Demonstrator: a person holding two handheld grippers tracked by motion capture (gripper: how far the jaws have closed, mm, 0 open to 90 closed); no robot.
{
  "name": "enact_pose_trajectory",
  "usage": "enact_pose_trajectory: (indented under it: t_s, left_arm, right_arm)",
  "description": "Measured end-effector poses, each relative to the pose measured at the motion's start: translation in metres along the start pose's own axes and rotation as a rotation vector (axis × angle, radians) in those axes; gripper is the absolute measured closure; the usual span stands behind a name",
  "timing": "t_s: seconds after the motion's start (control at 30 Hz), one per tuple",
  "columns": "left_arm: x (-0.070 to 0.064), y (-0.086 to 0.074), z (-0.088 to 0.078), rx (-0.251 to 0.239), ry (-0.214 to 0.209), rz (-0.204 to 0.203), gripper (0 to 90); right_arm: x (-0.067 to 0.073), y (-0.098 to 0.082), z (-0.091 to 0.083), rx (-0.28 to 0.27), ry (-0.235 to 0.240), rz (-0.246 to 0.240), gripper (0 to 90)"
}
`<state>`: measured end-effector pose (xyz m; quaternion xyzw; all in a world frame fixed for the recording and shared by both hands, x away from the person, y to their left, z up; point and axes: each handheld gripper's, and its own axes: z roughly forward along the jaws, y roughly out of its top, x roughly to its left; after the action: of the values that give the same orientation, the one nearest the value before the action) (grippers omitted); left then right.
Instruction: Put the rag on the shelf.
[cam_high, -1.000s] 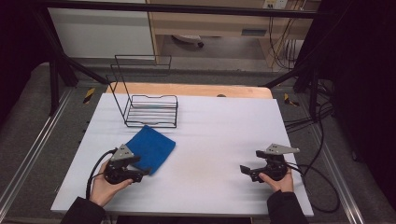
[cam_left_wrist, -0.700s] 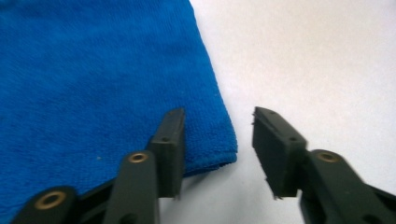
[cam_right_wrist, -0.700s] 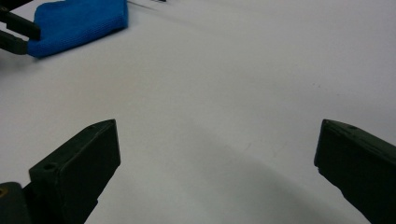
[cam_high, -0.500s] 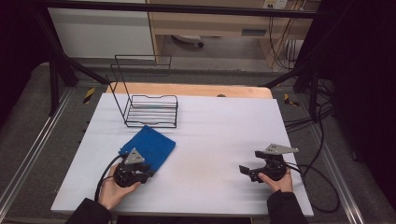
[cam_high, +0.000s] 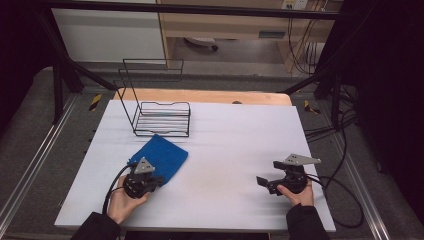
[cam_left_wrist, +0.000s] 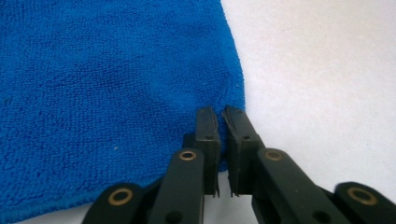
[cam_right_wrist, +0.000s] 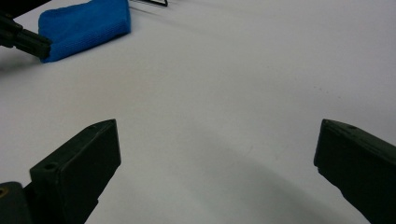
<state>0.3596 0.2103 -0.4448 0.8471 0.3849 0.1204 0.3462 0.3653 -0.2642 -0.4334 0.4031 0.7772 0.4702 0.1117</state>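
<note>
A folded blue cloth (cam_high: 161, 156) lies on the white table (cam_high: 230, 145), just in front of a black wire rack (cam_high: 161, 118). My left gripper (cam_high: 155, 180) sits at the cloth's near corner, shut on the hem; in the left gripper view the jaws pinch the blue cloth (cam_left_wrist: 107, 88) edge between them at my left gripper (cam_left_wrist: 223, 122). My right gripper (cam_high: 262, 181) rests low on the table at the right, held by a hand, jaws wide apart with nothing between them. The right gripper view shows bare table past my right gripper (cam_right_wrist: 217, 149) and the blue cloth (cam_right_wrist: 86, 25) far off.
The wire rack stands at the table's back left, with a tall wire frame rising behind it. A wooden strip (cam_high: 200, 96) runs along the far table edge. Cables (cam_high: 345, 197) trail off the right side. Metal rails (cam_high: 30, 165) flank the table.
My left gripper has slid right and nearer to me along the cloth's edge, and the cloth has shifted right with it. The right gripper has stayed in place.
</note>
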Motion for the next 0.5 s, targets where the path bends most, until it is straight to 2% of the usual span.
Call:
enact_pose_trajectory:
  t_s: [0.13, 0.33, 0.5]
  left_arm:
    - [0.005, 0.0, -0.002, -0.008, -0.031, -0.04, 86.4]
    - [-0.002, 0.003, -0.009, -0.028, -0.056, -0.034, 86.9]
    - [-0.009, 0.006, -0.014, -0.045, -0.108, -0.055, 86.9]
  right_arm:
    - [0.0, 0.0, 0.0, 0.003, 0.0, 0.0, 1.3]
    - [0.0, 0.0, 0.0, 0.002, 0.003, 0.004, 1.5]
    - [0.0, 0.0, 0.0, 0.002, 0.003, 0.002, 1.7]
